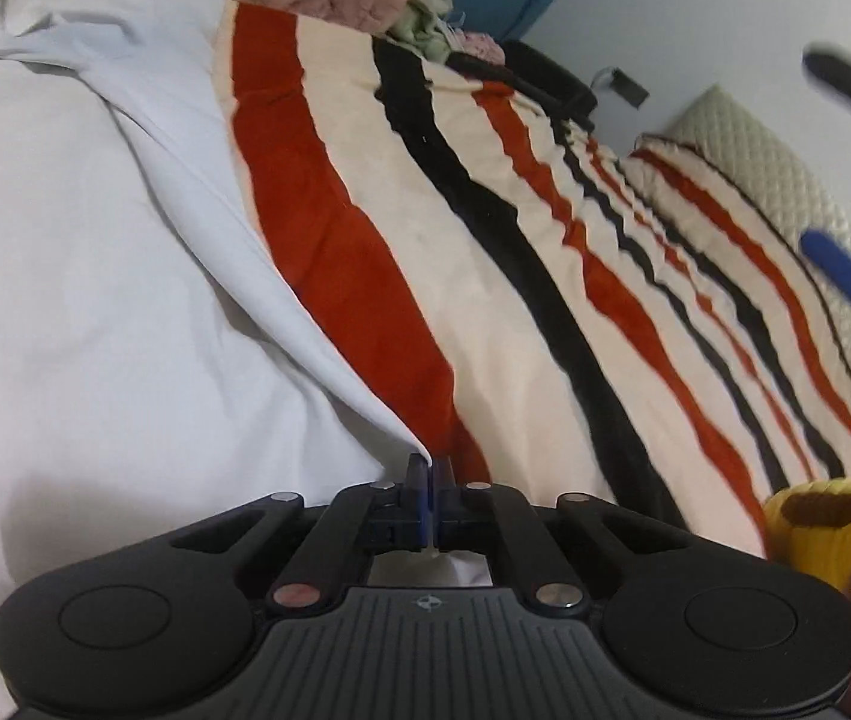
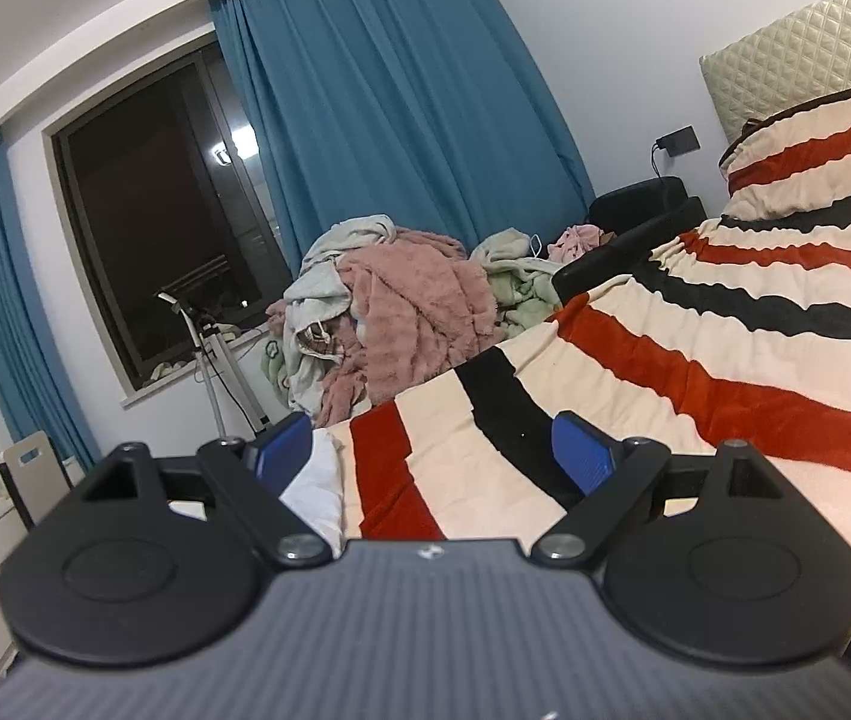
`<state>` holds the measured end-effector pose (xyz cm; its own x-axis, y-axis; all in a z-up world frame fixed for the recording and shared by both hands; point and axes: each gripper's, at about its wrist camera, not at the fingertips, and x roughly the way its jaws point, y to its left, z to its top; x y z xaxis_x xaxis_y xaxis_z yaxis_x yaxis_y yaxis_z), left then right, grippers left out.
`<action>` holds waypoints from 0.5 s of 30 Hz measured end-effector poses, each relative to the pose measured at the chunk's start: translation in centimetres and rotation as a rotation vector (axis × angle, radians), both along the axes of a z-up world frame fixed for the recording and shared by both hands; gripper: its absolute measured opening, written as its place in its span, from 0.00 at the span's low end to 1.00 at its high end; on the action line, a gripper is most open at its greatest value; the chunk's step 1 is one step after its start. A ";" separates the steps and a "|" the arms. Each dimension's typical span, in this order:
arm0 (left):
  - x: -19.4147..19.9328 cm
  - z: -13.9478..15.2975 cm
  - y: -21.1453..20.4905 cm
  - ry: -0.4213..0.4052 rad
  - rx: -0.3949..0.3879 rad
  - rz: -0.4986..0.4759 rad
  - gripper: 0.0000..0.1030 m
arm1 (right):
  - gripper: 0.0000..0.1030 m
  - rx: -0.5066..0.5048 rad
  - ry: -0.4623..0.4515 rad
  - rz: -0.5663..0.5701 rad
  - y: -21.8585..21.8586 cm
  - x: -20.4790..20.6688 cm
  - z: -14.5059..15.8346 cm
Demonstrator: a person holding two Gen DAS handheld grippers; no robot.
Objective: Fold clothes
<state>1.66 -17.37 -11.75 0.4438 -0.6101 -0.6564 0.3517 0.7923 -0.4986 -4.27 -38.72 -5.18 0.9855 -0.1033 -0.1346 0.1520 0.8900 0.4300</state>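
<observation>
Smooth white garment (image 1: 95,276), plush striped blanket (image 1: 545,312)

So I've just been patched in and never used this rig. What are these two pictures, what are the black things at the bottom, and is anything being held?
There is no robot arm here. A person holds a two-finger claw in each hand, and a fisheye camera on each claw looks forward along its fingers. The black shapes at the bottom are each claw's own body.

The left wrist view shows the left claw with its blue pads pressed together on a corner of the white garment, which lies on the striped blanket covering the bed. The right claw shows blurred at that picture's right edge.

The right wrist view shows the right claw with its fingers spread wide and nothing between them, above the blanket. Behind it sit a pile of clothes, blue curtains and a dark window.
</observation>
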 end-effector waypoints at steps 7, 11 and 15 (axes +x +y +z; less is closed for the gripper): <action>-1.0 5.1 10.1 0.061 -0.161 0.097 0.01 | 0.86 0.004 -0.005 0.005 0.3 -0.4 0.0; -1.1 5.5 16.9 0.121 -0.162 0.181 0.01 | 0.86 -0.017 0.004 0.026 1.1 -0.4 0.1; -0.9 3.1 21.4 0.205 -0.089 0.263 0.01 | 0.86 -0.061 0.019 0.047 2.3 -0.2 0.1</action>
<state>0.75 4.05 -8.61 0.4576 -0.5514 -0.6976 0.0267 0.7927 -0.6090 -4.45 -36.38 -5.07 0.9868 -0.0660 -0.1482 0.1174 0.9208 0.3719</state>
